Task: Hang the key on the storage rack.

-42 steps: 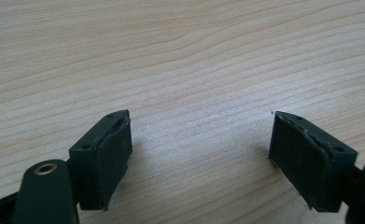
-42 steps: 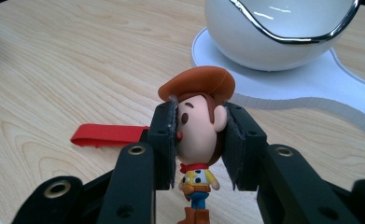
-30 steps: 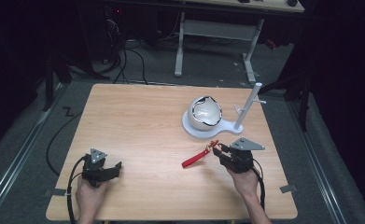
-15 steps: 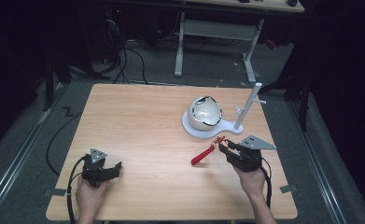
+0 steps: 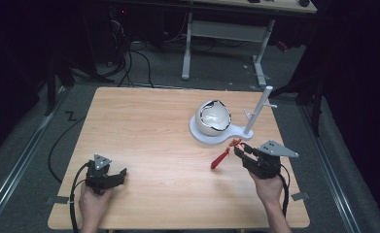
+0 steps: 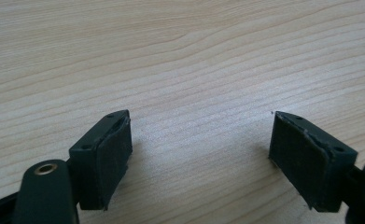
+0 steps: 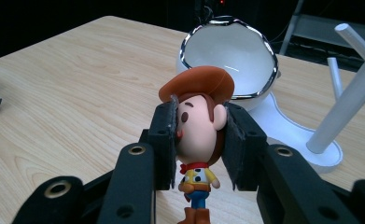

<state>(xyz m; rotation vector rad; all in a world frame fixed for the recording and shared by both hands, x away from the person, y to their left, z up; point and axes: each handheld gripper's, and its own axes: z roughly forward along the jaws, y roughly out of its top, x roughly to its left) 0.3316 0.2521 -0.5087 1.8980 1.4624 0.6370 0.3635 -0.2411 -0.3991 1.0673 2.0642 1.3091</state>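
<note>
Cowboy figurine [image 7: 199, 140], with its orange-brown hat, yellow shirt and blue trousers, is pinched by the head between the two black jaws of the right gripper [image 7: 200, 140], whose pads press on either side of its face. Seen from the high view, the right gripper [image 5: 240, 151] sits near the table's right edge, toward the near right corner, held in the person's right hand [image 5: 269, 187]. A red strap-like piece [image 5: 220, 158] slants from the jaws toward the table's middle; whether it is joined to the toy cannot be told. Just beyond the gripper, toward the far right corner, a white bowl-shaped shell with a dark jagged rim [image 5: 213, 118] rests on a white base [image 5: 229, 134], and a slanted white post with short pegs [image 5: 257, 110] rises from the same base. Well apart, near the near left corner of the wooden table [image 5: 144, 126], the left gripper [image 5: 122, 175] lies low in the left hand [image 5: 93, 204], its jaws spread wide over bare wood with nothing between them.
</note>
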